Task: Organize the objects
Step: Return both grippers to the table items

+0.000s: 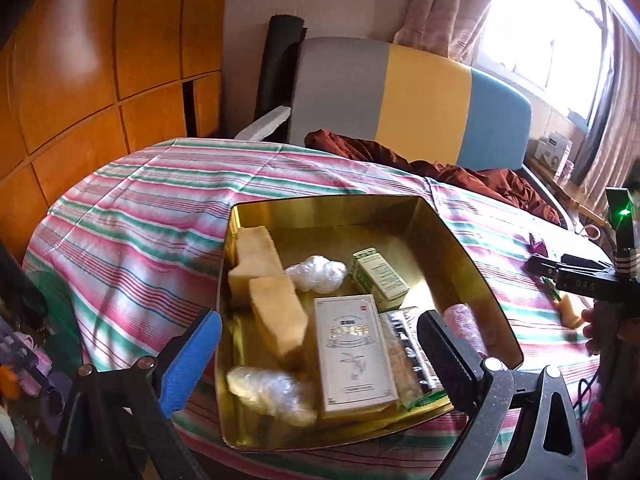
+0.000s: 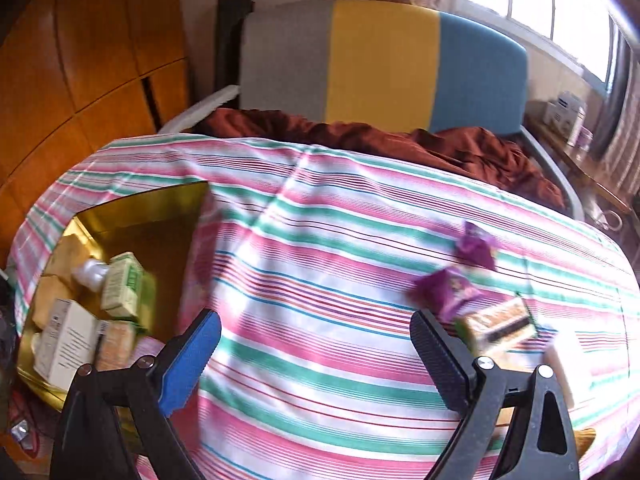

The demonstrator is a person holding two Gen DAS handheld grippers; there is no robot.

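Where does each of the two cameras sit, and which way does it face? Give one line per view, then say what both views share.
Left wrist: rides the left gripper, looking down into the gold tin of boxes; its open fingers show, and the right gripper at the right edge.
Right wrist: rides the right gripper, facing the striped cloth and purple packets; its open fingers show.
Shared: tin, cloth, headboard.

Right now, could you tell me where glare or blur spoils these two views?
Left wrist view: the window is blown out white, yet the gold tin stays sharp. Right wrist view: motion blur smears the purple packets and striped cloth; both views bow at the edges.
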